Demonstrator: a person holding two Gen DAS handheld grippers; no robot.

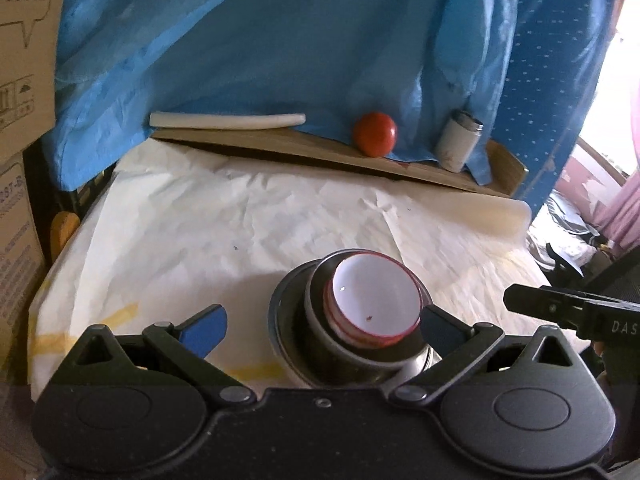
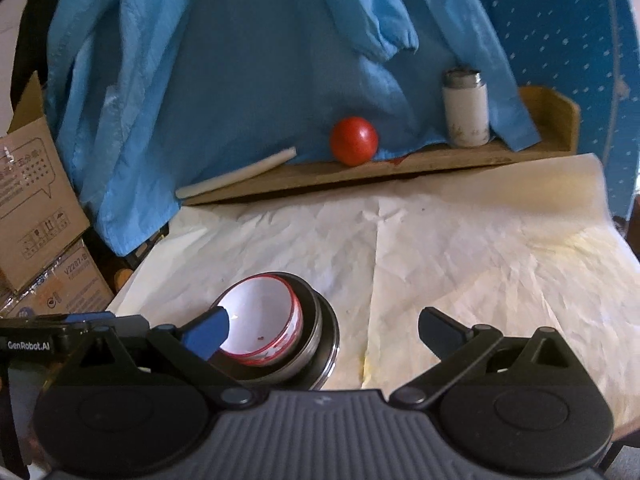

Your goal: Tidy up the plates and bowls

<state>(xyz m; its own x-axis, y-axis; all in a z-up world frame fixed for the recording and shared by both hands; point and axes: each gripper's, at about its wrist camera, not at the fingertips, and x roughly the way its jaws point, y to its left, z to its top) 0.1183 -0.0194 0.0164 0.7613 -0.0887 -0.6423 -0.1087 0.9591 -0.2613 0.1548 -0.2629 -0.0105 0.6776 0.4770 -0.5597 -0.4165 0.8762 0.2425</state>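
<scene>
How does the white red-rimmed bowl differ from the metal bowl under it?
The white bowl is white inside with red rim stripes; the metal bowl is dark grey steel. The white bowl is smaller and nests inside the metal bowl, which sits on a metal plate. Both are round, open-side up and tilted.

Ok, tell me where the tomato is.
The tomato sits on the wooden ledge at the back, against the blue cloth, between the white stick and the white canister.

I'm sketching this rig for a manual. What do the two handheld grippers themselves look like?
Both are matte black with paired round hubs and scissor-like linkage arms. Each has one blue fingertip pad and one dark one. The left gripper has a smooth body and, seen from the right wrist view, white "GenRobot.AI" lettering; the right gripper has a ribbed grey top. No cables or sleeves show.
</scene>
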